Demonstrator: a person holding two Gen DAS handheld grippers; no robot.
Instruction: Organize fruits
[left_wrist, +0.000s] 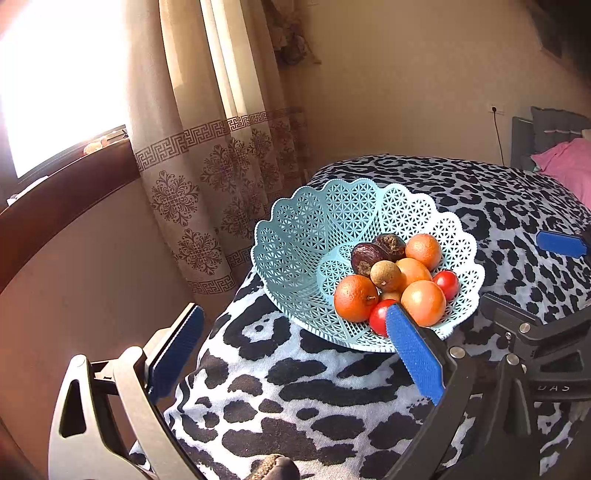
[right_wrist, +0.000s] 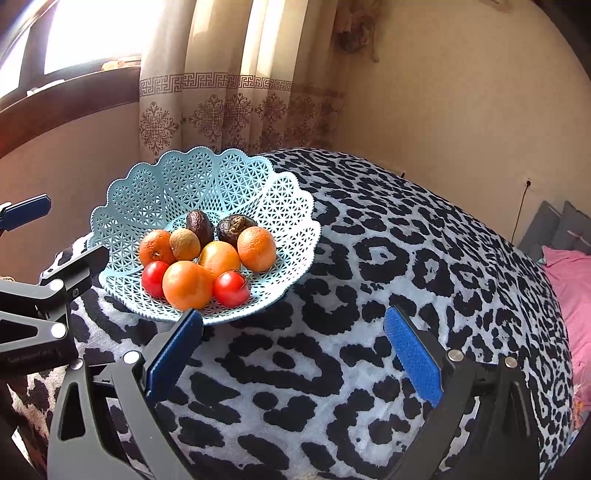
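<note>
Blue lattice basket (right_wrist: 122, 206) of fruit (right_wrist: 187, 284)

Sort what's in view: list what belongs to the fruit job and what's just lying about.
Job: light blue basket, oranges, red tomatoes, dark fruits, brown fruit.
Lying about: spotted blanket, curtain, pink bedding.
</note>
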